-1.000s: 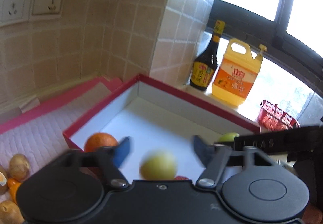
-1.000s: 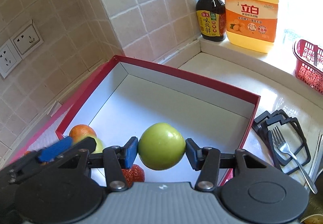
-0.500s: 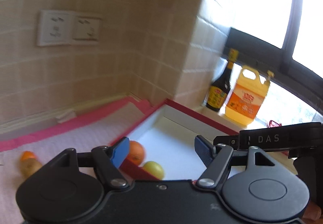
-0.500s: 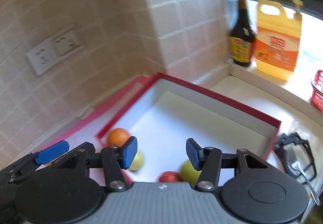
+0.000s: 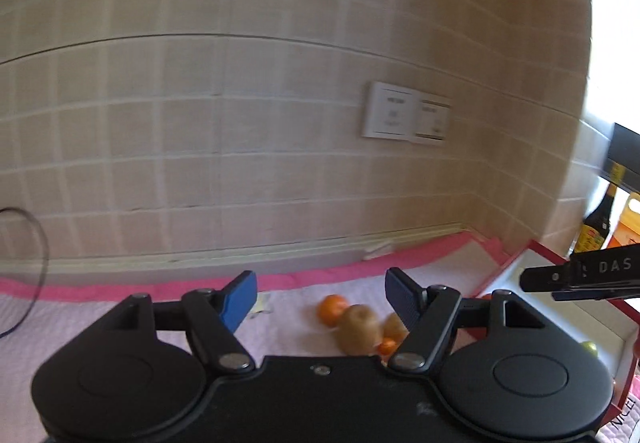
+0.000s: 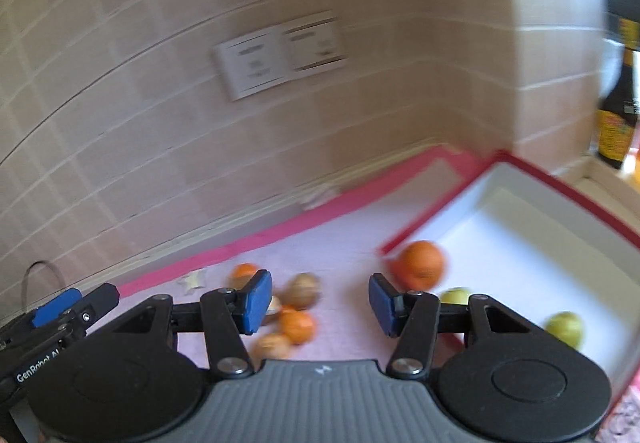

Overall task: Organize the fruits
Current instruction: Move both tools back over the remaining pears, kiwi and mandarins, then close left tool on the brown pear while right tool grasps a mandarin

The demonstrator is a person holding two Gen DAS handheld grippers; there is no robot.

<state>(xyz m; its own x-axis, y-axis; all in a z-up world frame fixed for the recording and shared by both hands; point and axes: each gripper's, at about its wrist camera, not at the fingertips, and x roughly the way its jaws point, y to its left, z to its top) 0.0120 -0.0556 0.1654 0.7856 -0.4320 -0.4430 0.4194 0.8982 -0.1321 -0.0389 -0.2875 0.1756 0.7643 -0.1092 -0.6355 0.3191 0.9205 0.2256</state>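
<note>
My left gripper (image 5: pixel 320 297) is open and empty above the pink mat (image 5: pixel 120 319). A brown kiwi (image 5: pixel 358 329), a small orange (image 5: pixel 332 309) and other loose fruit lie ahead of it on the mat. My right gripper (image 6: pixel 320 303) is open and empty above the same cluster, a small orange (image 6: pixel 297 326) and kiwis (image 6: pixel 303 295). The red-rimmed white box (image 6: pixel 532 235) at the right holds an orange (image 6: pixel 420 264) and two green fruits, one behind my right finger (image 6: pixel 454 296) and one further right (image 6: pixel 566 328).
A tiled wall with two sockets (image 6: pixel 280 57) stands behind the mat. A dark sauce bottle (image 6: pixel 616 119) stands past the box on the sill. A black cable (image 5: pixel 24 263) loops at the far left. The right gripper's arm (image 5: pixel 580 277) shows in the left wrist view.
The right gripper let go of the green apple into the box and opened. Both grippers swung left, away from the box toward the loose fruit on the mat.
</note>
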